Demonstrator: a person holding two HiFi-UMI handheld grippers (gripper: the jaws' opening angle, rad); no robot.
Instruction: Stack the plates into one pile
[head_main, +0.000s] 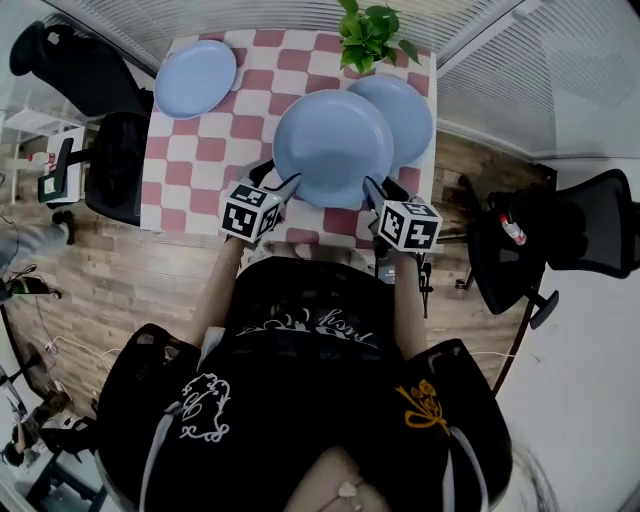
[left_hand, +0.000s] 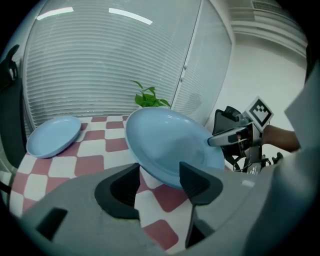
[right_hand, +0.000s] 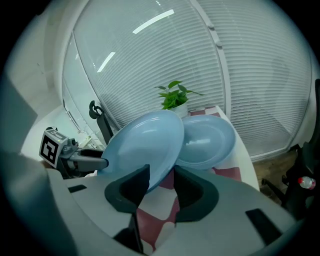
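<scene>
Beneath and beyond both sets of fingers, a checked table (head_main: 205, 150) in red and white. Out to the left of the left gripper's fingers, off the table, a black office chair (head_main: 110, 160).

Above the cloth, clear of it and tilted, the lifted plate (head_main: 333, 148), pale blue. Reaches with its near rim into both grips and overhangs a second plate (head_main: 412, 112) with its far right edge. Lies flat on the cloth, just beyond the right gripper's fingers. Well apart from the left gripper's fingers, at the far corner out to their left, a third plate (head_main: 195, 78), also flat.

Straight ahead past the fingertips, at the table's back edge, a potted plant (head_main: 370, 35).

Left gripper (left_hand: 160, 181): pinches the lifted plate's rim, fingers (left_hand: 199, 184) a narrow way apart with the blue edge between them. Right gripper (right_hand: 159, 184): clamps the same near rim further along, fingers (right_hand: 131, 186) drawn in onto the plate's edge.
</scene>
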